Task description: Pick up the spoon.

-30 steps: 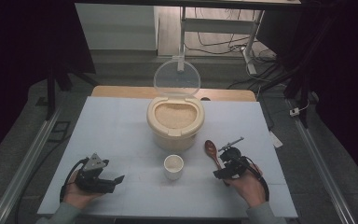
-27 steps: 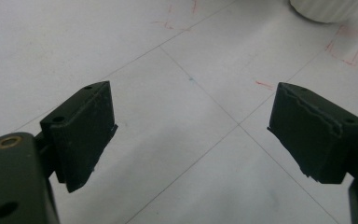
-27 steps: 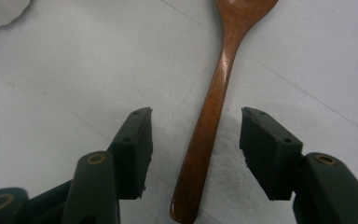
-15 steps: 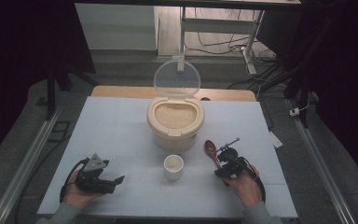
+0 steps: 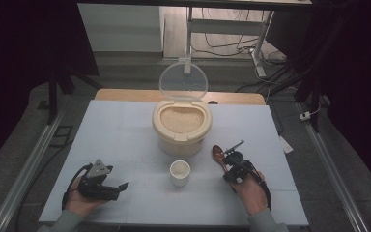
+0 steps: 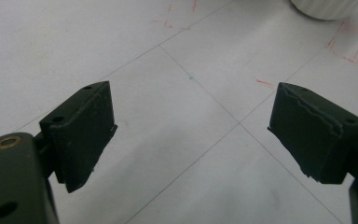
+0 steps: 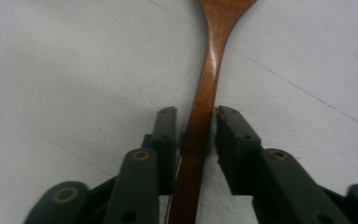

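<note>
So the right claw is down low on the tabletop with the wooden spoon handle running right between its jaws. They've just been closing in on it, and in the right gripper view the left pad looks right up against the wood while there's a thin sliver of gap on the other side, so not a firm pinch yet. From the high view, the spoon lies on the right half of the tabletop, bowl end pointing away from the person, just right of the small white cup and near the front of the rice container, whose clear lid stands flipped up at the back.

Left claw is spread wide with nothing in it, hovering over bare tabletop at the front left corner. Loads of open surface on that left side. The right side is tighter: spoon, cup and container sit fairly close together, and the right hand isn't far from the front edge.
</note>
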Available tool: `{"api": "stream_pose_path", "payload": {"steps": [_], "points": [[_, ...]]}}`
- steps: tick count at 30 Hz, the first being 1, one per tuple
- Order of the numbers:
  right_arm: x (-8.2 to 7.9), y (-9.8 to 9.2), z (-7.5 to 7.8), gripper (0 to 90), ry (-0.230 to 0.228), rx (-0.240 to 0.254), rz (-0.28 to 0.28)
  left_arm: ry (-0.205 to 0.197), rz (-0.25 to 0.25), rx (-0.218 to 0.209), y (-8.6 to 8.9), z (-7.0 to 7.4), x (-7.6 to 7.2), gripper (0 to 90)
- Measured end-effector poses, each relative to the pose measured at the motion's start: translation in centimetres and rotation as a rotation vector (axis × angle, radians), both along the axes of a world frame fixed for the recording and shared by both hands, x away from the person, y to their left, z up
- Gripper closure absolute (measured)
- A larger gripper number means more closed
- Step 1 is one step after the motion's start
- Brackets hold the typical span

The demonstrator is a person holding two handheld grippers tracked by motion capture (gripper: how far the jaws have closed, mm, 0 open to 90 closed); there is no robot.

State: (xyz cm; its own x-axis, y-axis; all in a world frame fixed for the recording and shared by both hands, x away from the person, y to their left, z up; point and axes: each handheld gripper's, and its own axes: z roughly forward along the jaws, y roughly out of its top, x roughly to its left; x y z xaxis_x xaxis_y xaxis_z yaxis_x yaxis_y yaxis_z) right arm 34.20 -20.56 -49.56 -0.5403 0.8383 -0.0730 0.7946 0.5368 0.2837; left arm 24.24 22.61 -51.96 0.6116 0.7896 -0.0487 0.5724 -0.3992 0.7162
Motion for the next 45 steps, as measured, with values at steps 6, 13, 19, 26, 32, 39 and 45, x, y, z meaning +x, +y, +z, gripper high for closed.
{"api": "stream_pose_path", "payload": {"steps": [6, 13, 19, 26, 32, 39, 45], "points": [[-0.1, 0.3, 0.0, 77.9, 0.010, -0.002, 0.013, 0.001, -0.002, 0.003, 0.0, 0.0, 0.0, 13.9], [-0.1, -0.2, 0.1, 78.6, 0.009, 0.028, 0.022, 0.004, -0.001, 0.007, 0.0, -0.1, 0.0, 13.9], [-0.2, -1.1, 0.2, 78.8, 0.019, 0.080, 0.035, 0.002, 0.001, 0.007, 0.1, -0.1, 0.0, 13.9], [-0.5, -3.3, 1.1, 78.8, -0.003, 0.159, 0.031, 0.000, 0.001, 0.010, 0.1, -0.1, 0.0, 13.9], [-1.2, -5.1, 2.8, 78.8, -0.050, 0.239, 0.073, 0.000, 0.001, 0.011, 0.1, -0.1, 0.0, 13.9], [-2.1, -5.7, 4.8, 78.8, -0.094, 0.323, 0.152, 0.002, 0.002, 0.011, 0.1, -0.1, 0.0, 14.0], [-2.8, -5.6, 6.1, 78.8, -0.121, 0.373, 0.215, -0.002, 0.002, 0.011, 0.1, -0.1, 0.0, 14.0]]}}
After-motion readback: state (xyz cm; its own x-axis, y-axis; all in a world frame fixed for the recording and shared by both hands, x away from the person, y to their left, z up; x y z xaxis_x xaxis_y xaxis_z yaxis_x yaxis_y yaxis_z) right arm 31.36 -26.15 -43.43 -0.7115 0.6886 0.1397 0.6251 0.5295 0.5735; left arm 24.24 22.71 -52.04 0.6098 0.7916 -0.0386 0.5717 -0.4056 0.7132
